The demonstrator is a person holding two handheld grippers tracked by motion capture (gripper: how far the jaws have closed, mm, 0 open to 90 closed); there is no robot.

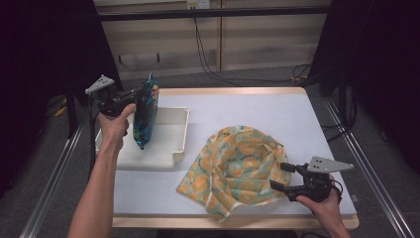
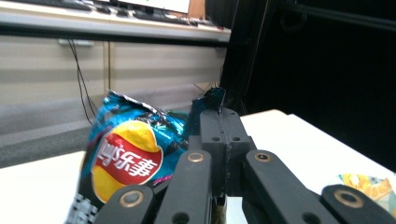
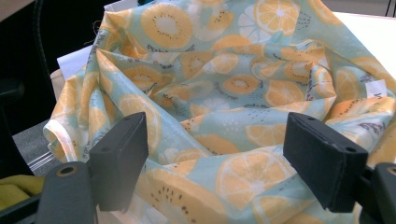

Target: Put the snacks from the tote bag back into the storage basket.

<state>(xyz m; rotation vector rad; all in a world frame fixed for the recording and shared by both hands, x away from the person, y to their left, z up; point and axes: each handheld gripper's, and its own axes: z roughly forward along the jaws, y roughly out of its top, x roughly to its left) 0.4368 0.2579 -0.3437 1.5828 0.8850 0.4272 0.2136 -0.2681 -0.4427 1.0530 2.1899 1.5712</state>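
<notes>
Here the step in hand looks like moving the chip bag (image 1: 145, 111): the left gripper (image 1: 140, 95) pinches the bag's top edge with jaws fully clenched, and the bag hangs upright over the white tray (image 1: 168, 151) at the table's (image 1: 277, 109) left side. Next, I judge, it calls for a steady carry toward the fruit-print cloth (image 1: 233, 166), which lies bunched well apart at the front right. The right gripper (image 1: 283, 176) rests at the cloth's edge, jaws spread wide and grasping nothing.

Chip bag (image 2: 126, 161): red banner with white Chinese characters "乐事", mirrored.
</notes>
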